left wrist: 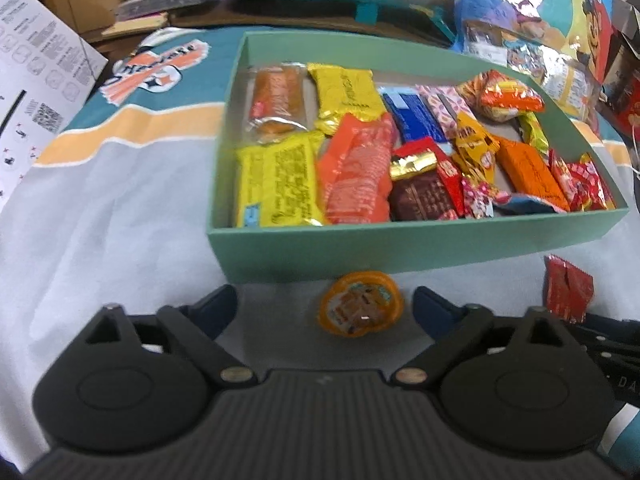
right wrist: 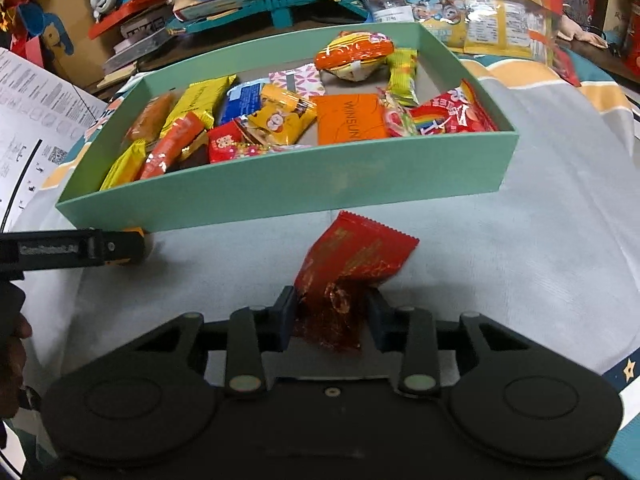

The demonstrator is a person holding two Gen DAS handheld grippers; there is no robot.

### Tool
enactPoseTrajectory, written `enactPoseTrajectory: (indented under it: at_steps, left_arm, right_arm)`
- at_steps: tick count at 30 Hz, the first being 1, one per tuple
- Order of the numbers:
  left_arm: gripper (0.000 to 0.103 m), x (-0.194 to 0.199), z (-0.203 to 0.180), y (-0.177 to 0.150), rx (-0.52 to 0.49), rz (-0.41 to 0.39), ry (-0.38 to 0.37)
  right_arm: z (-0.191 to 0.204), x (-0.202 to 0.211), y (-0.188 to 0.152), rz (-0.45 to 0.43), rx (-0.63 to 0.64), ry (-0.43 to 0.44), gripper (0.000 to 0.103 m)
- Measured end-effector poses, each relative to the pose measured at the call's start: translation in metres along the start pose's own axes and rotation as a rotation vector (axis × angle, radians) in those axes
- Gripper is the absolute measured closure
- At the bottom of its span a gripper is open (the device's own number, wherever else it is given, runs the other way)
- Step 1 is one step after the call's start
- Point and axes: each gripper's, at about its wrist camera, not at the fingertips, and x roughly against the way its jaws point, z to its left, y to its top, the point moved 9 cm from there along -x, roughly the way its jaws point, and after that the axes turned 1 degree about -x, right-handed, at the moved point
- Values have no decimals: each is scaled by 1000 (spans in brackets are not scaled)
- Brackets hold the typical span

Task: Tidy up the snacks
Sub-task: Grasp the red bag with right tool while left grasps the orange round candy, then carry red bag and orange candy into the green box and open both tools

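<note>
Near the box, the right hand-held gripper pinches a red packet, probably for boxing; the left hand-held gripper straddles a jelly cup, spread.

Jelly cup label — blurred.

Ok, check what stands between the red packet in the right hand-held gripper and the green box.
Only the green box's near wall: the red packet, pinched in the right hand-held gripper, sits just in front of it and must be lifted over. The cloth between them is bare.
</note>
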Motion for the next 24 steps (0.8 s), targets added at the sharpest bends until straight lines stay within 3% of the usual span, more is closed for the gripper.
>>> enactPoseTrajectory:
  at_steps: [5, 7, 24]
  left_arm:
    - [35, 0, -10, -5, -70, -16, 23]
    - [61, 2, -13, -6, -94, -31, 27]
    - [62, 31, -20, -17, -93, -29, -47]
  right_arm:
    - [2, -1, 2, -11, 7, -2, 66]
    - [3, -4, 4, -13, 4, 0, 66]
    - [7, 12, 1, -13, -16, 55, 74]
